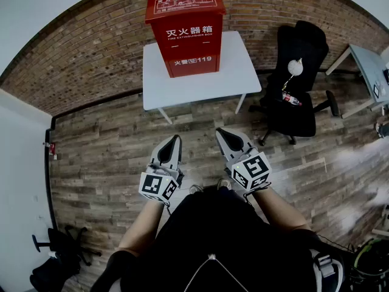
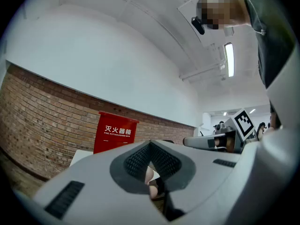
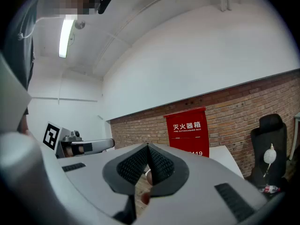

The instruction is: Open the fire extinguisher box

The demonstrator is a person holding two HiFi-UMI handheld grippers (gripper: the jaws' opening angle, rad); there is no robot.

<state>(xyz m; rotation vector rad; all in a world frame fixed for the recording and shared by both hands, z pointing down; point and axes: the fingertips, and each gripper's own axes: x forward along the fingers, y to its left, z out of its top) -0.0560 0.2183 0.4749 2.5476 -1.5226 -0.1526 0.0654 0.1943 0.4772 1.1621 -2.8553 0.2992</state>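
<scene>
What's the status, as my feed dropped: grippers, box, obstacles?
Left gripper shut, empty. Right gripper shut, empty. Box closed on table, beyond both grippers. Chair off right, path open.

In the left gripper view the left tool (image 2: 150, 144) hides the lower part of the fire extinguisher box (image 2: 115, 133).

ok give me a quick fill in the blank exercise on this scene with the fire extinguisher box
1. The fire extinguisher box stands on a white ____.
2. The wall behind it is made of ____.
3. The left gripper and the right gripper both have their jaws ____, holding nothing.
4. The office chair at the head view's right is coloured ____.

Missing words: table; brick; shut; black.
</scene>
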